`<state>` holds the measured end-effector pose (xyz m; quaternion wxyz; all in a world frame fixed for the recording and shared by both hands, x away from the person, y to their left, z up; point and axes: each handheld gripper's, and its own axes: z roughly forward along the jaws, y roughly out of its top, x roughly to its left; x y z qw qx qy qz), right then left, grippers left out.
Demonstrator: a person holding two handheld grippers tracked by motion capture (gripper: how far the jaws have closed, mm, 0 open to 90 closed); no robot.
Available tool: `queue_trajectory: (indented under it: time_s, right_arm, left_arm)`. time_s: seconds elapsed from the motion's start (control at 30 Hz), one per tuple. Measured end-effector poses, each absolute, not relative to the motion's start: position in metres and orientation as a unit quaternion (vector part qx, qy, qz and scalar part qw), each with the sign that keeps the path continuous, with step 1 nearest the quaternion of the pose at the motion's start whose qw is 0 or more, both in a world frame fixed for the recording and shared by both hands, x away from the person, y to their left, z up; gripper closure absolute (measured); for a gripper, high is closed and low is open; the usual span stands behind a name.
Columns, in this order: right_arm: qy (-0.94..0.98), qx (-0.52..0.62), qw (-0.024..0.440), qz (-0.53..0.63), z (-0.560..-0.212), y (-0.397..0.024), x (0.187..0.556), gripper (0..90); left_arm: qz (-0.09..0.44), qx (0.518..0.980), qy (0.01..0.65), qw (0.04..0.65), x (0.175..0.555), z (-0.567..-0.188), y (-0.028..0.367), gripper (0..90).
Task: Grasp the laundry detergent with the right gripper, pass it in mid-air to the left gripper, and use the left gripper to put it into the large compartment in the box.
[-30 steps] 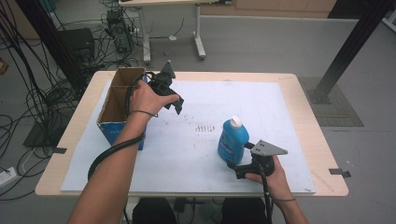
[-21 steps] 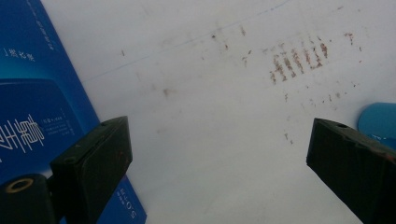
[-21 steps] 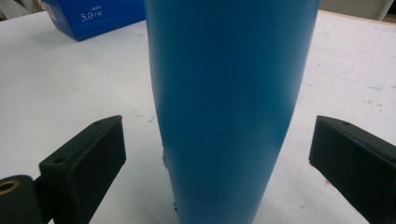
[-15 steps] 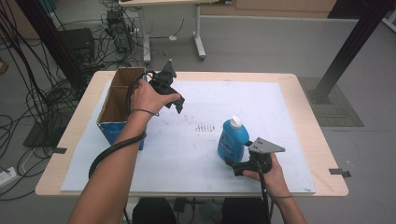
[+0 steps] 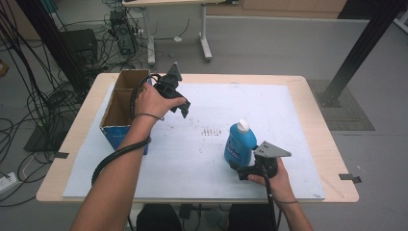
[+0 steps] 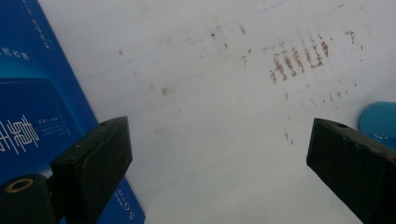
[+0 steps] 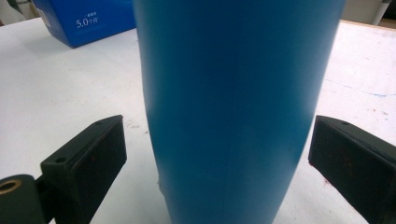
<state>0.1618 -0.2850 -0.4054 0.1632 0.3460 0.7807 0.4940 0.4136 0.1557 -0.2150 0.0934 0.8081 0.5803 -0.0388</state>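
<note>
Nothing has moved: both tongs gape, right tongs (image 7: 217,163) straddling blue bottle (image 7: 238,107); box (image 7: 84,18) reads "5.0".

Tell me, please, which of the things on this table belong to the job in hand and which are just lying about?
In the job:
blue bottle, standing between the open jaws of the right tool
open cardboard box, beside the left tool, which is open and empty

Lying about:
white sheet with brown smudges
black tape on the table edge

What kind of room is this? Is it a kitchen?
Probably a lab or workshop, not a kitchen: bundles of black cables hang by the table, with electronic gear on a bare grey floor.
</note>
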Motion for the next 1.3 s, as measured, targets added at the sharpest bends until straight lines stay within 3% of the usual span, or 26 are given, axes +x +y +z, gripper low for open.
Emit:
queue_trajectory:
  time_s: [1.3]
  right_arm:
    - [0.772,0.349,0.162,0.506,-0.4124,-0.2867,0.1595,4.4]
  left_arm:
    - [-0.039,0.810,0.579,0.088,0.4154,-0.2182,0.1532,7.2]
